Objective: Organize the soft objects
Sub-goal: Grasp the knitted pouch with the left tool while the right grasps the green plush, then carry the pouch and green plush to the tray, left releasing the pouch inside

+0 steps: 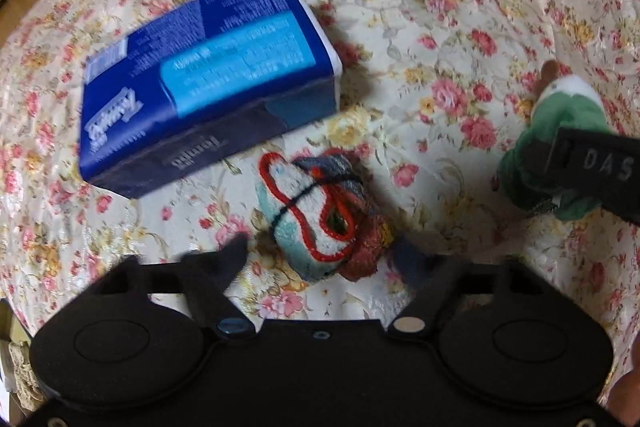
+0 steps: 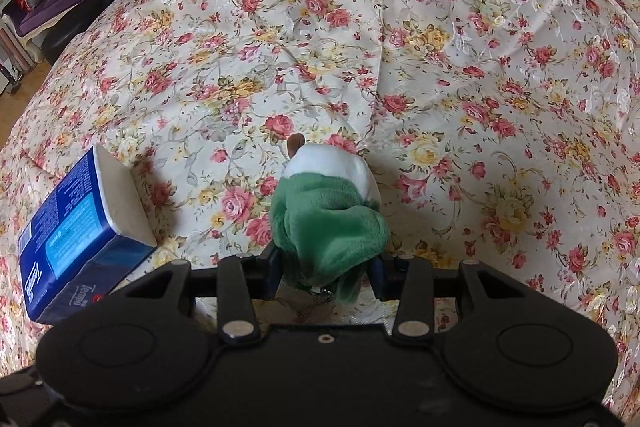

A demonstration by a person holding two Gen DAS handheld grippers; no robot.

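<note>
Left tongs (image 1: 320,251) are down over the rolled towel bundle (image 1: 320,211) — a little roll tied with red cord and a dark thread, lying on the floral cloth of the desk (image 1: 440,7) toward its near side. The jaws stand at a middling width, one tip on each flank of the roll, and from this view I can't tell whether the pads are actually pressing on it or just bracketing it. The picture is smeared on that side, so call it unsettled.

Just beyond the bundle lies the blue tissue pack (image 1: 208,79), flat on the cloth, its near edge close to the roll but apart from it.

Over on the right, the right tongs (image 2: 326,269) are clamped narrow on the green plush toy (image 2: 328,219) — its green body squeezed between the fingers, white end and brown tip pointing away across the desk. The toy sits near the middle of the cloth, well apart from the tissue pack (image 2: 84,227) at the left edge.

Where could this go sideways? The roll is soft and rounded: a pinch set low or off-centre could squirt it out, or snag only the loose red cord and unravel the bundle. The slick cloth may drag up with the tips. And the plush, held by a fold, could slip free when lifted.
</note>
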